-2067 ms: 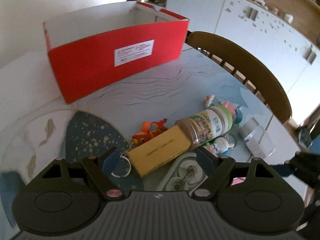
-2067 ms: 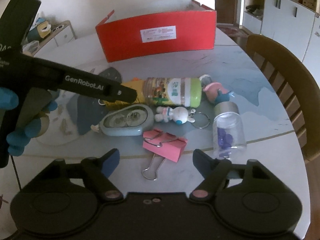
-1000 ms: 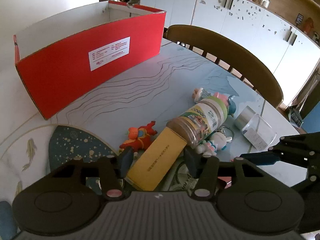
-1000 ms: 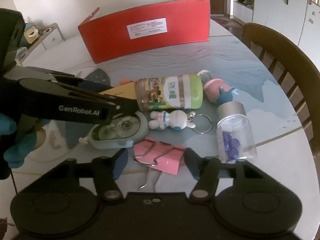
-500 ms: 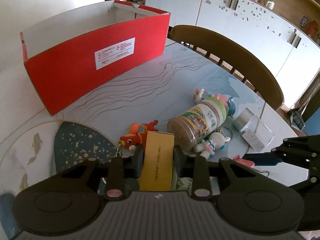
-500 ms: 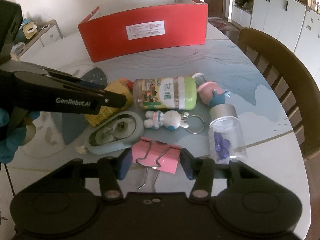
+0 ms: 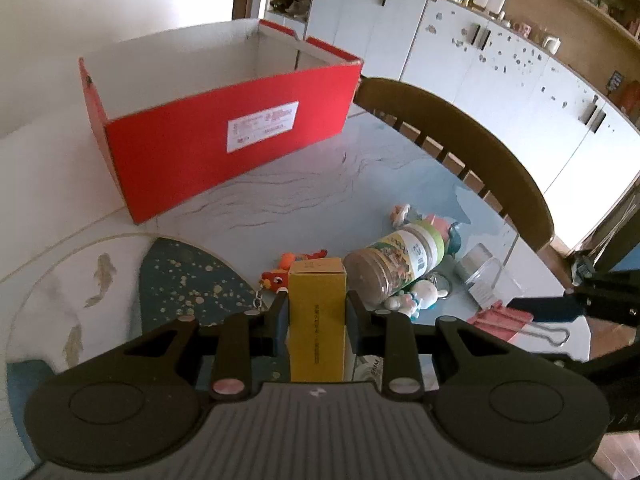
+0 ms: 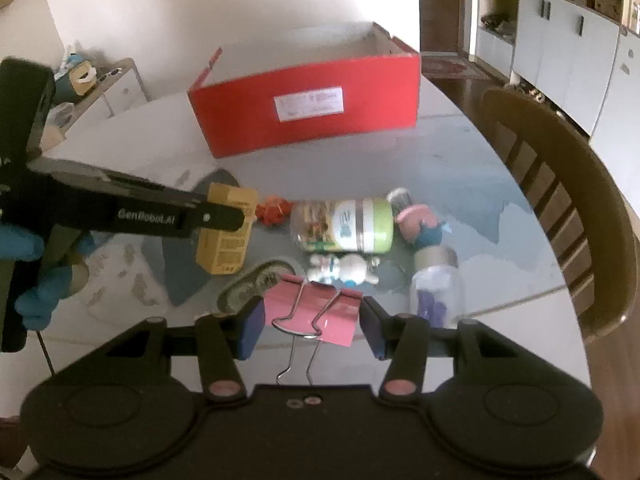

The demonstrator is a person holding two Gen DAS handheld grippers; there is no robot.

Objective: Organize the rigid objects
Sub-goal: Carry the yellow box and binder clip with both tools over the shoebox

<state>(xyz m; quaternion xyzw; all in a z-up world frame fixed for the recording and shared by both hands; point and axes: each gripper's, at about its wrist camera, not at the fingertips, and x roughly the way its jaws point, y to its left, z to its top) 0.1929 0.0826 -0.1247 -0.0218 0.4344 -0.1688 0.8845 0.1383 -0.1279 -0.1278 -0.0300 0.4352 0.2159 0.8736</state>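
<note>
Right now my left tongs (image 7: 316, 312) are clenched on the yellow carton (image 7: 317, 320), pads pressed to its two long sides, and it hangs clear of the table (image 7: 280, 200) with its far end pointing toward 12 o'clock. From my right camera the carton (image 8: 226, 228) sits at about 9 o'clock, tilted, with the left tongs' black finger (image 8: 176, 216) across it and my blue-gloved hand (image 8: 36, 280) behind.

My right tongs (image 8: 312, 320) grasp the pink binder clip (image 8: 316, 308), a pad at each end of it, its wire handles trailing back toward me.

On the table beyond, at 12 o'clock, stands the red box (image 8: 308, 108), open-topped and well apart from everything else. Between it and me lie the green-capped jar (image 8: 344, 226) on its side, an orange toy (image 8: 274, 210) just left of it, a white bunny keychain (image 8: 344, 268) just below it, a pink-and-blue figure (image 8: 422, 224) at its cap end, and a clear vial (image 8: 438, 284) at 3 o'clock. A tape dispenser (image 8: 256, 284) lies just beside the clip.
</note>
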